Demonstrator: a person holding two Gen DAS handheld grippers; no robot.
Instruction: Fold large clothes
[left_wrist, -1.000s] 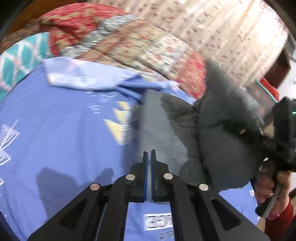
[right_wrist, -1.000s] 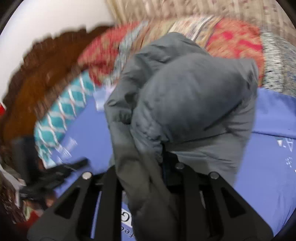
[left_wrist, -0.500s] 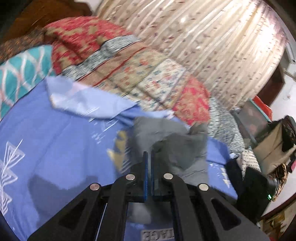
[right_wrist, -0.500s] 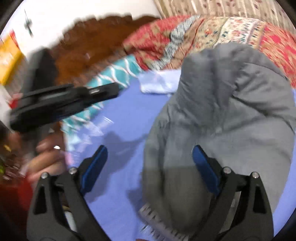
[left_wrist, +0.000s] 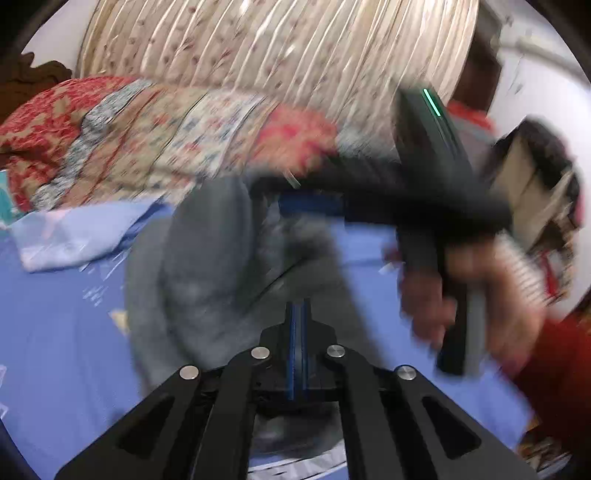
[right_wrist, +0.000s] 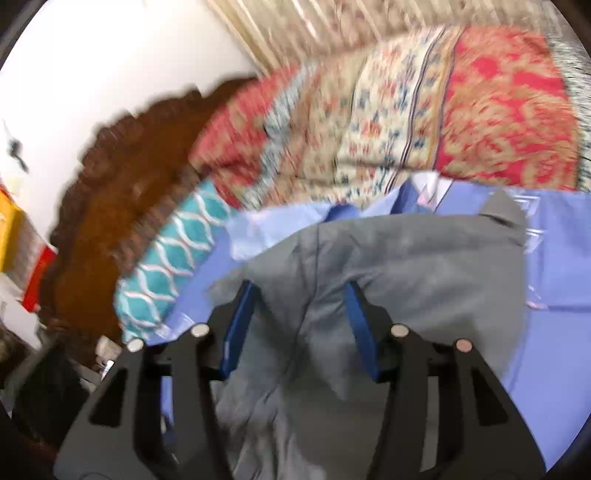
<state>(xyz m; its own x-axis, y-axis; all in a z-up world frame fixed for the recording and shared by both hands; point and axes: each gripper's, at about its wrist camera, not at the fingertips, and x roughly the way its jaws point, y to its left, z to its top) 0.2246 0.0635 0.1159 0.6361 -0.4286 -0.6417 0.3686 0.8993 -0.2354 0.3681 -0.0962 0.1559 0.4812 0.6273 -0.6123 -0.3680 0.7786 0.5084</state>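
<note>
With the grey garment (right_wrist: 388, 266) heaped on the blue bedsheet (right_wrist: 561, 258), the right claw (right_wrist: 301, 325), spread wide over it, should pinch one clear edge, while the left claw (left_wrist: 298, 325), pressed closed on nothing, opens to take the opposite edge.

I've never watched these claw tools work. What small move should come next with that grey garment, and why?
Probably close the right gripper on the grey garment: its jaws stand open with bunched cloth between them, while the left gripper is shut. The garment lies crumpled on the blue sheet, so it needs a grip to spread.
</note>
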